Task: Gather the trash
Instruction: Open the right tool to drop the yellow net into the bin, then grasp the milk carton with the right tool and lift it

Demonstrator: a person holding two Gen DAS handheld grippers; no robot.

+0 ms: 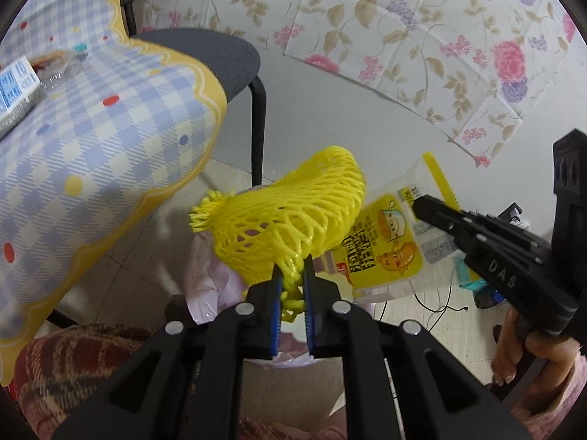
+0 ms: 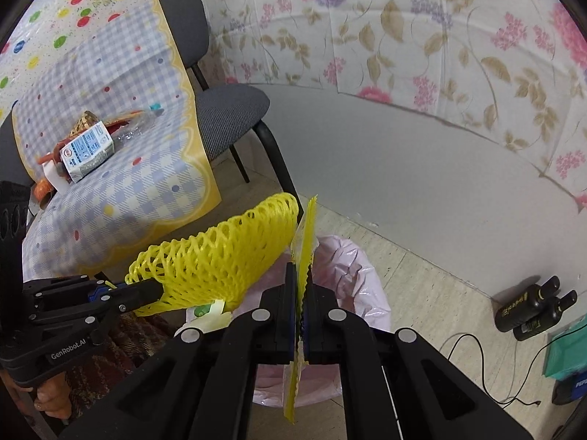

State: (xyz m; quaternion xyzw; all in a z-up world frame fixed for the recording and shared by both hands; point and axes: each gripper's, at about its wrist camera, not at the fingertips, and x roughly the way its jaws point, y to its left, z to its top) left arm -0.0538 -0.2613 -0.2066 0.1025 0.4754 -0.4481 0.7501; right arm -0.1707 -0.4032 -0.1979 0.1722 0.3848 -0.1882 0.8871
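The left tongs [image 1: 293, 286] are clenched on the lower edge of a yellow foam net sleeve [image 1: 293, 216]; the sleeve rises ahead of the fingertips and leans to their right. The right tongs [image 2: 302, 293] are clenched on a yellow snack wrapper [image 2: 305, 253], held edge-on between the blue pads [image 2: 291, 315], with part of the wrapper hanging below the jaws. In the left wrist view the wrapper [image 1: 389, 245] sits just right of the net sleeve, touching it, with the right tongs [image 1: 422, 207] gripping its upper corner. Both items are held above a bin lined with a pink bag [image 2: 352, 275], which stands on the floor directly beneath and ahead of both tongs. To the left of the tongs, the counter [image 2: 121, 168], covered by a blue checked cloth, carries a milk carton [image 2: 88, 150] among other litter. A grey chair [image 2: 227, 117] stands beyond the counter. Two dark bottles [image 2: 532, 308] stand on the floor to the far right.
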